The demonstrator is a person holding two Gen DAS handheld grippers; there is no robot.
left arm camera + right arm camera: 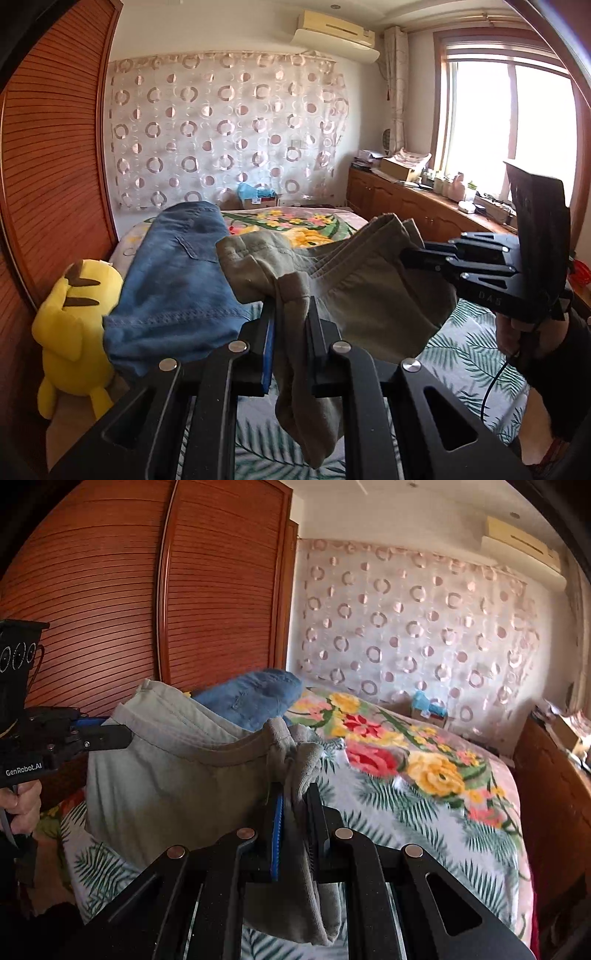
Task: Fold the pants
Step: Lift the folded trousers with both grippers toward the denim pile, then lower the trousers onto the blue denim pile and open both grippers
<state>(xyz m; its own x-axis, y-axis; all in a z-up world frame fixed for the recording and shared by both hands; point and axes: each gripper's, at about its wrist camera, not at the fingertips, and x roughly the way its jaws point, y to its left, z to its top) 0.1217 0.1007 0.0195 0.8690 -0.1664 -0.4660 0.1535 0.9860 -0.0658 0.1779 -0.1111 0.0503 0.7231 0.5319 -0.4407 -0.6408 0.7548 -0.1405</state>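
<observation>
The olive pants [343,284] hang in the air above the bed [469,354], stretched between the 2 tools. The left hand-held gripper [291,317] is clamped tight on 1 bunched corner of the cloth, which droops down between its fingers. The right hand-held gripper [295,801] is likewise pinched closed on the opposite corner. Beyond the left hand-held gripper lie folded blue jeans [177,280], with a yellow plush toy [74,332] to their left.
</observation>
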